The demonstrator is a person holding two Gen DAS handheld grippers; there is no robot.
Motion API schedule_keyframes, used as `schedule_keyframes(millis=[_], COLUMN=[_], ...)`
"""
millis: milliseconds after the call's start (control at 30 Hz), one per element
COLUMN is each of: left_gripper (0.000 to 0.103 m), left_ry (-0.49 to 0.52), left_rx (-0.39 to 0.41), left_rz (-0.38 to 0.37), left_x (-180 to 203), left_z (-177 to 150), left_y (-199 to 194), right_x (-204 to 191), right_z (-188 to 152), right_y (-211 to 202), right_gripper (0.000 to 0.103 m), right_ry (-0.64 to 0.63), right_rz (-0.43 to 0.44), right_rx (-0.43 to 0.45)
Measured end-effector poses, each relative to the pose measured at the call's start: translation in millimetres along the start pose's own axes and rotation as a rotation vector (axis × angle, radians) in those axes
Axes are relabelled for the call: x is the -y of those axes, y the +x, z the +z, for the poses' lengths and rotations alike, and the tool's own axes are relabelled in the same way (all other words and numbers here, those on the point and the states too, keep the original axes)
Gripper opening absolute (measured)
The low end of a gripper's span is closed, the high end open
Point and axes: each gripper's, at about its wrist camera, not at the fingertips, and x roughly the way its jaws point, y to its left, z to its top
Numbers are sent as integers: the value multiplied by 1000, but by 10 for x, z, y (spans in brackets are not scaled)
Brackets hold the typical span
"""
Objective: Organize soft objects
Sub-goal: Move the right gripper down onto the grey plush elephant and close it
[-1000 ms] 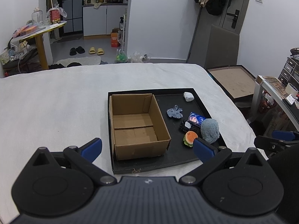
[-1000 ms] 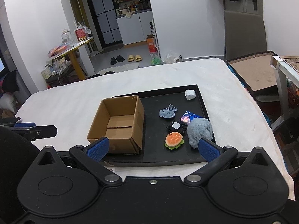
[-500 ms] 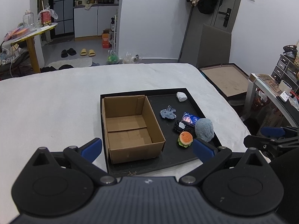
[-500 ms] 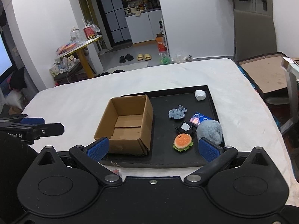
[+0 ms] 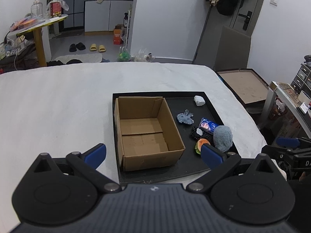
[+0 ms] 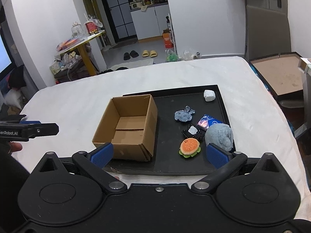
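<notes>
cardboard box [image 6: 128, 128] empty on black tray [image 6: 221, 104]; plush toys beside it; both grippers' jaws apart, holding nothing.

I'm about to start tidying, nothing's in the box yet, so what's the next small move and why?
Probably lower the right gripper toward the burger plush. Its jaws are open and empty, the plush is the nearest soft item on the black tray, and the cardboard box beside it sits empty. The left gripper is open too, but lines up with the box.

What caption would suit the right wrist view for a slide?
Open right gripper above a black tray holding an empty cardboard box and small soft toys.
</notes>
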Motion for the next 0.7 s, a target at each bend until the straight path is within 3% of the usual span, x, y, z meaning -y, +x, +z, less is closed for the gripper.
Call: schedule_keyframes(millis=[700], left_gripper=[103], left_ry=[-41], left_rx=[-72], left_rz=[41], left_x=[-222], left_z=[23], left_y=[551], right_x=[310], right_z=[-47], right_y=[470], right_gripper=[103], right_ry=[46], right_rz=[-86], right_rx=[25])
